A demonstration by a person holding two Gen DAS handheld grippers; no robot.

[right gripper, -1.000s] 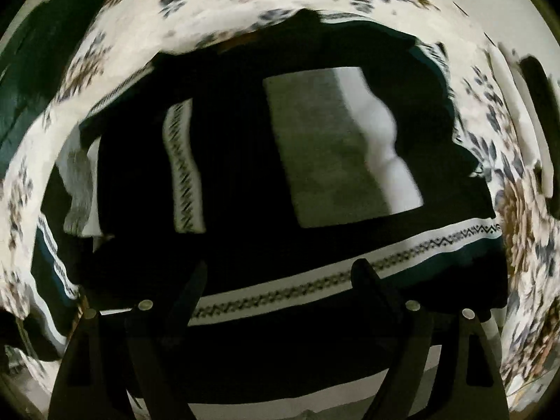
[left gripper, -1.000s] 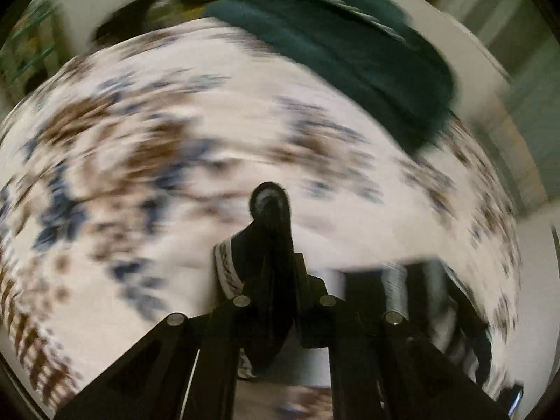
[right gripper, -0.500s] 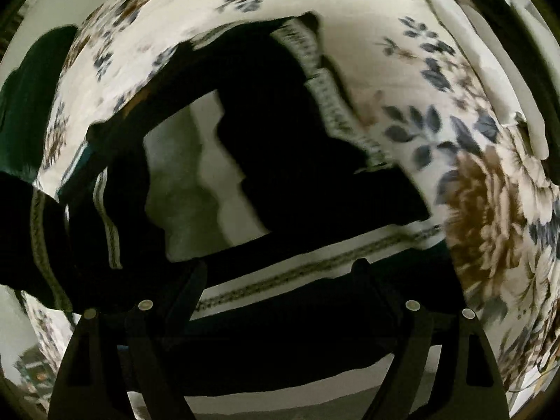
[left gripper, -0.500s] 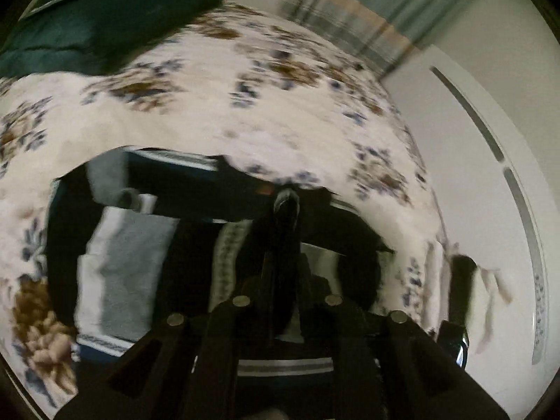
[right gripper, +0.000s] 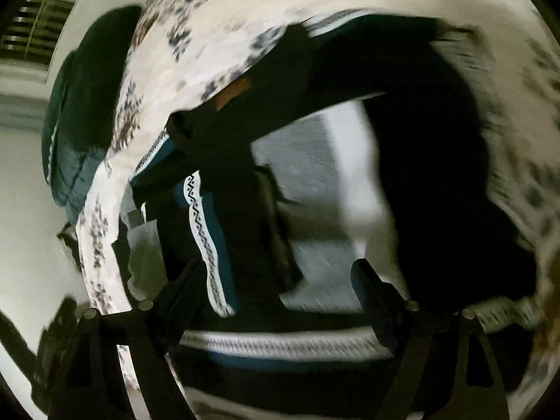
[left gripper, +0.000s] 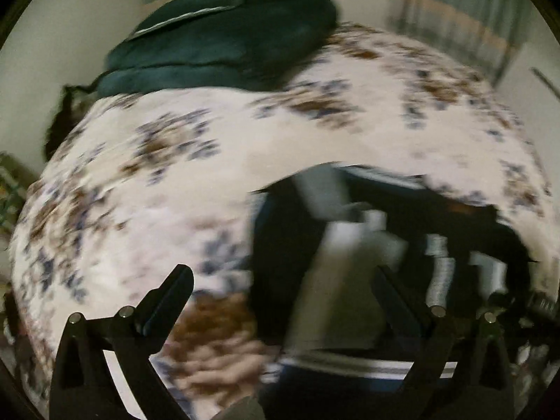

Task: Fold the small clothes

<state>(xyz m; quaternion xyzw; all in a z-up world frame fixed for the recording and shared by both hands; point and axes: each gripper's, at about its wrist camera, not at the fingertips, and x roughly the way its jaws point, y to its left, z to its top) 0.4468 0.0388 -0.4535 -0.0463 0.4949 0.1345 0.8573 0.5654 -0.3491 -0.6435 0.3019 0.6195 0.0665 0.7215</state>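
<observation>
A small dark garment [left gripper: 276, 245] with a grey and white panel [right gripper: 315, 182] and white patterned trim [right gripper: 203, 231] lies on a floral bed cover [left gripper: 140, 182]. My left gripper [left gripper: 280, 280] is open and empty, above the garment's left edge. My right gripper [right gripper: 276, 276] is open and empty, just above the garment, with one patterned band [right gripper: 280, 346] lying across below the fingers. Both views are blurred.
A dark green quilt [left gripper: 224, 35] is heaped at the far end of the bed and shows at the left in the right wrist view [right gripper: 80, 112]. A curtain [left gripper: 455, 14] and white walls lie beyond. The bed's edge drops off at the left [left gripper: 21, 189].
My left gripper was shut on a fold of the garment; it has let go and stands open. Both views have swung, and the garment now lies with its sleeve folded across the grey panel.
</observation>
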